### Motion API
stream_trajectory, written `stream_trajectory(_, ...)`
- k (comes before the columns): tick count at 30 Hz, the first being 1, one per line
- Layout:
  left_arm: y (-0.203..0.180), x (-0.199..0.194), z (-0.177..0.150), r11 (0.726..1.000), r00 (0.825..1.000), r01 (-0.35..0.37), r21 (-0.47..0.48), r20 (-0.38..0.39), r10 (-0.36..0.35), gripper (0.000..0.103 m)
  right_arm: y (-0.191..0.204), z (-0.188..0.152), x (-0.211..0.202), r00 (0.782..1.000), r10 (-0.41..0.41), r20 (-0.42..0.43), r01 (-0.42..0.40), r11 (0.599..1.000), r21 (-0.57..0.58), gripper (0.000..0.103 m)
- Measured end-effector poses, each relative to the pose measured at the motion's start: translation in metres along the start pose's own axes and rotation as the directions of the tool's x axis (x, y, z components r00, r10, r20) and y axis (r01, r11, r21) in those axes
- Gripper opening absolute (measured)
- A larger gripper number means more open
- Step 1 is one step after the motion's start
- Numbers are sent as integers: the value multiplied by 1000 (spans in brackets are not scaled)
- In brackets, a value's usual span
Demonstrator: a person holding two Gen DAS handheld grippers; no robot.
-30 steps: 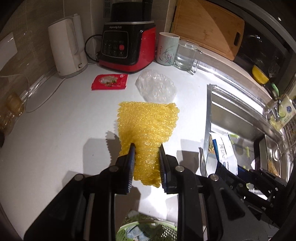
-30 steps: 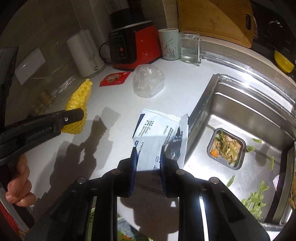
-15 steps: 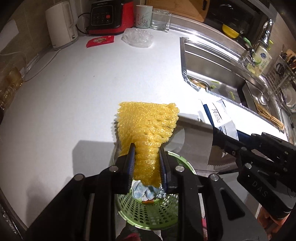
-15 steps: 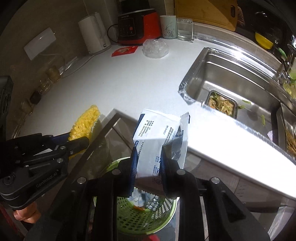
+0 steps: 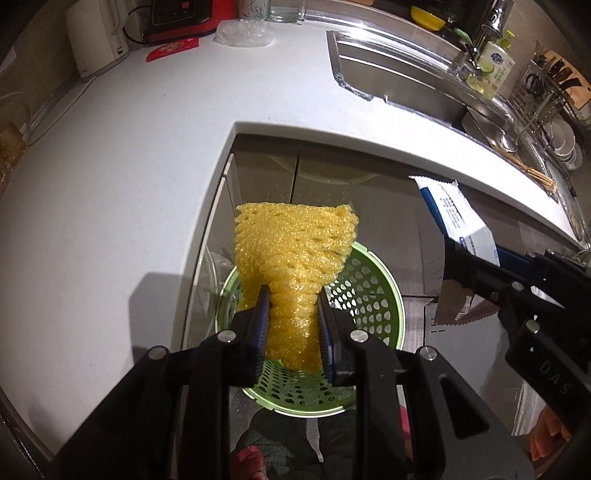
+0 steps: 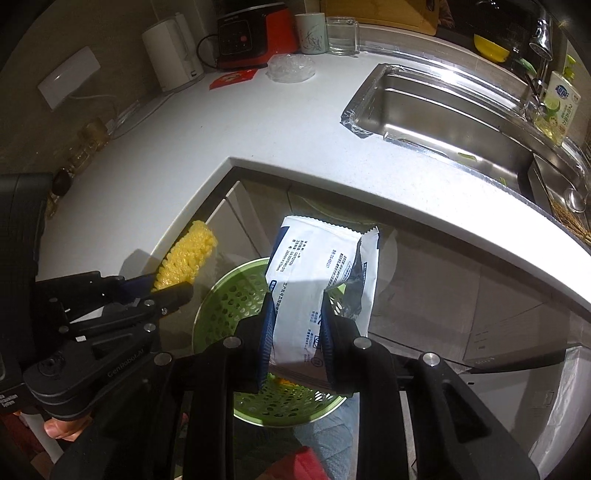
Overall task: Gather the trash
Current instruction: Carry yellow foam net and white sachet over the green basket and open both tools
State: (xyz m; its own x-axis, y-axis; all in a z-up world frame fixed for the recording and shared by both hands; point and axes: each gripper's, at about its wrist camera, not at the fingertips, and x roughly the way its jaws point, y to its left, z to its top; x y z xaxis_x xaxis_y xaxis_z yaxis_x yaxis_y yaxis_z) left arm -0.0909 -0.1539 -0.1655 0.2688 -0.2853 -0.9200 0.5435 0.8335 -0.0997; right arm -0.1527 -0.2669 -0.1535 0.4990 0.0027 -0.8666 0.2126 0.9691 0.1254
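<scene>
My left gripper point(image 5: 291, 299) is shut on a yellow foam net point(image 5: 295, 251), which hangs over a green perforated bin point(image 5: 369, 295) on the floor. The same net point(image 6: 188, 258) shows at the left of the right wrist view, held by the left gripper point(image 6: 162, 291). My right gripper point(image 6: 295, 306) is shut on a white and blue wrapper point(image 6: 317, 266) above the green bin point(image 6: 229, 302). That wrapper point(image 5: 454, 218) and the right gripper point(image 5: 458, 254) appear at the right of the left wrist view, beside the bin.
The white counter point(image 5: 110, 184) wraps around the bin, its inner corner just beyond it. On the far counter lie a red packet point(image 6: 232, 78) and a clear crumpled plastic point(image 6: 290, 68), by a kettle point(image 6: 171, 55) and a red blender point(image 6: 255, 35). A steel sink point(image 6: 443, 110) is at the right.
Both grippers have moved back off the counter with their trash, and now hang over the green bin on the floor. The counter items have receded to the top of both views.
</scene>
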Motion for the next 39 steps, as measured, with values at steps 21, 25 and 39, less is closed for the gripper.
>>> stream_trajectory(21, -10, 37, -10, 999, 996, 19, 49, -82, -15, 64, -13, -9, 12, 998, -37, -55, 39, 998, 40, 26)
stream_trajectory(25, -6, 32, -8, 999, 998, 16, 43, -69, -13, 70, -16, -6, 13, 998, -40, -56, 42, 998, 38, 26)
stream_trajectory(39, 21, -28, 9, 999, 995, -28, -26, 93, 30, 80, -15, -18, 32, 994, 5, -112, -3, 1000, 17, 26)
